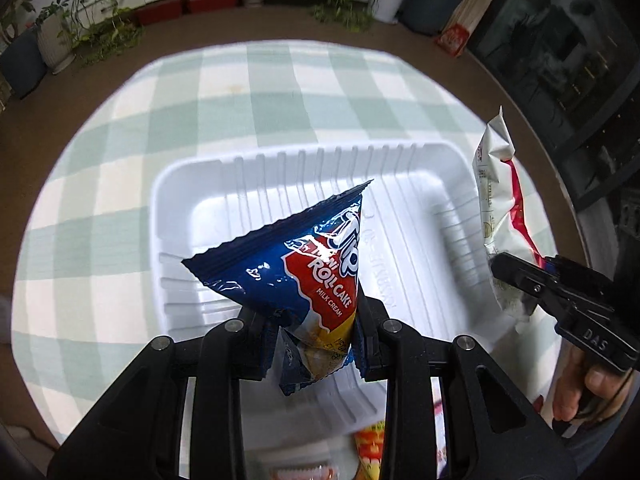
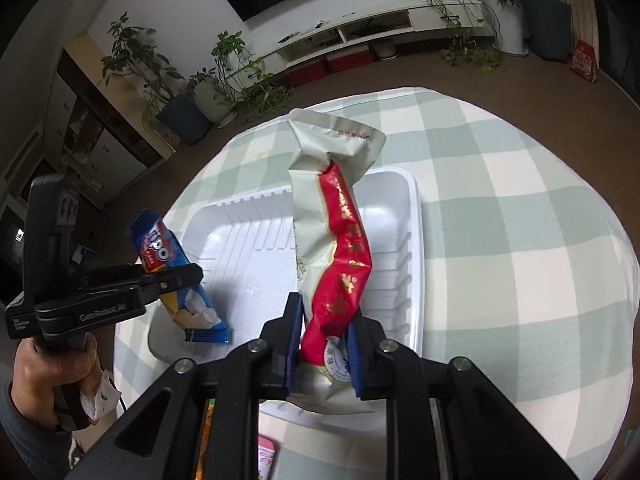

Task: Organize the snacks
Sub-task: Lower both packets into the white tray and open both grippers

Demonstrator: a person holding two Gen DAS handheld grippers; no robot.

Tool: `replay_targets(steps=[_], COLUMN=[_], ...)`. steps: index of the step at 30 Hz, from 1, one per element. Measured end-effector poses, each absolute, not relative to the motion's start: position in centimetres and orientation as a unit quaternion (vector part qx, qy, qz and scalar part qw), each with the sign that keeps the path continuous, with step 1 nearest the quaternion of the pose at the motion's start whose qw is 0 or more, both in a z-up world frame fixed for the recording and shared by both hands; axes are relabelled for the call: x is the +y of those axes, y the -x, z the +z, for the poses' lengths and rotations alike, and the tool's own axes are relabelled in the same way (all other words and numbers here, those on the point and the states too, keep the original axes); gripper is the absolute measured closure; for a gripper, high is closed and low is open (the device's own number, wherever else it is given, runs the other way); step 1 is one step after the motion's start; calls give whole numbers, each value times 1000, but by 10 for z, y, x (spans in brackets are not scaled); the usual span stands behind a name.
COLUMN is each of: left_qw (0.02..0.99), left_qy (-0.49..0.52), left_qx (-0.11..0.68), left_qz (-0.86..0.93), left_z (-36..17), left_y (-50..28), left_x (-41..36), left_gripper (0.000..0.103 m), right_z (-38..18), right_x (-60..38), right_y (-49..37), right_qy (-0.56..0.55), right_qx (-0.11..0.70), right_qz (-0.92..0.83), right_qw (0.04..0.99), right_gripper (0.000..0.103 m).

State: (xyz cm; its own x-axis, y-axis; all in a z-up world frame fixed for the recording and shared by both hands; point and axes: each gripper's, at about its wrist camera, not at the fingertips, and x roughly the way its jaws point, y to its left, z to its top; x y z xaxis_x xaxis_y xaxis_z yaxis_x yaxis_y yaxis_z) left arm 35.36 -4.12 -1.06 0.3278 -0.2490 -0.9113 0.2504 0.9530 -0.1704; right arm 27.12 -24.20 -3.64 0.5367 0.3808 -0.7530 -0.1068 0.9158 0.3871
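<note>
a round table covered in a pale green and white checked cloth [image 1: 240, 92] stands in a living room, and a white ribbed plastic tray [image 1: 192, 216] sits on the cloth with its inside bare. the left gripper [image 1: 316, 336] is held above the near part of the tray, its two black fingers pressed in on the lower end of a blue roll cake packet [image 1: 304, 264], so the jaws are nearly closed with the wrapper pinched between them. the packet, printed with red and white lettering reading "mini roll cake milk cream", sticks up and away from the fingers, hanging in the air over the tray and not touching it. the right gripper [image 2: 324, 354] is also held above the tray, toward its right side, and its blue-padded fingers clamp the bottom of a long white and red snack packet [image 2: 332, 240] with gold print. that packet stands upright and crumpled, its top folded over, lifted clear of the tray. from the right wrist view the left gripper [image 2: 184, 276] shows at the left edge with a bare hand [image 2: 48, 376] around its handle. at the near edge of the table, below the grippers, bits of other bright wrappers [image 1: 370, 446] peek out, too hidden to tell apart. potted plants [image 2: 236, 68] and a low white cabinet [image 2: 360, 28] line the far wall.
</note>
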Motion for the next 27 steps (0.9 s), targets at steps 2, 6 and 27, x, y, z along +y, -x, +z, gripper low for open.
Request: replay_targets(steps=[2,6,27], left_qw=[813,809,836], left_qy=[6,7,41], left_qx=[563,570,528], left_qz=[-148,-143,-142], left_z=[-20,-31,3], left_y=[-359,-363,-344], left_x=[-41,-42,-21], left_gripper=[74,73,23], right_z=[-44,-63,-52], right_x=[-242,-241,-231], right_y=[-275,-281,-274], right_qy=[-151,-140,-87], right_qx=[470,496,463], right_qz=[141,129,132], right_qw=[858,847,872], right_gripper=[81,81,27])
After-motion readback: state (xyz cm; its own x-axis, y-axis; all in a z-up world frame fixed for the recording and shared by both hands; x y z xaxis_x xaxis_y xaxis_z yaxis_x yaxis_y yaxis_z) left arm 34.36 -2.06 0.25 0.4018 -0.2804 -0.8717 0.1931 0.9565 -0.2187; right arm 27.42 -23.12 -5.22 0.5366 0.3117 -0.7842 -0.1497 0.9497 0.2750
